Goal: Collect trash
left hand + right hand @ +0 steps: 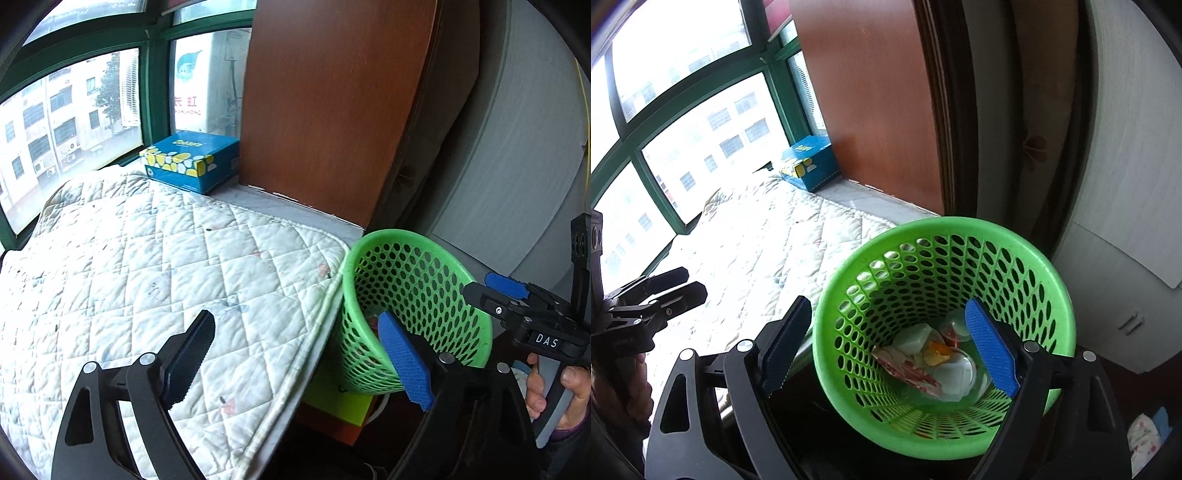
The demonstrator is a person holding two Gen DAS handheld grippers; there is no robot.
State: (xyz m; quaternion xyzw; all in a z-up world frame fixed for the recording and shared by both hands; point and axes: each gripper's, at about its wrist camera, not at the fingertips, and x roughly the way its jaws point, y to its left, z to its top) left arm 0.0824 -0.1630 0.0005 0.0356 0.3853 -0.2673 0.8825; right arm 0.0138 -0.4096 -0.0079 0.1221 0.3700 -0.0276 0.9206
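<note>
A green perforated basket (1027, 258) stands beside the quilted pad's corner; it also shows in the left wrist view (424, 280). Inside lie several pieces of trash (934, 362): white plastic cups, an orange scrap and a red-and-white wrapper. My right gripper (890, 350) is open and empty, hovering over the basket's mouth; it also shows in the left wrist view (491, 291). My left gripper (295, 354) is open and empty above the white quilted pad (147, 258) near its right edge; it shows at the left of the right wrist view (683, 284).
A blue tissue box (192, 162) sits on the sill at the pad's far end by the green-framed window (155, 92). A brown wooden panel (332, 103) stands behind the basket. A grey cabinet (1126, 221) is at the right.
</note>
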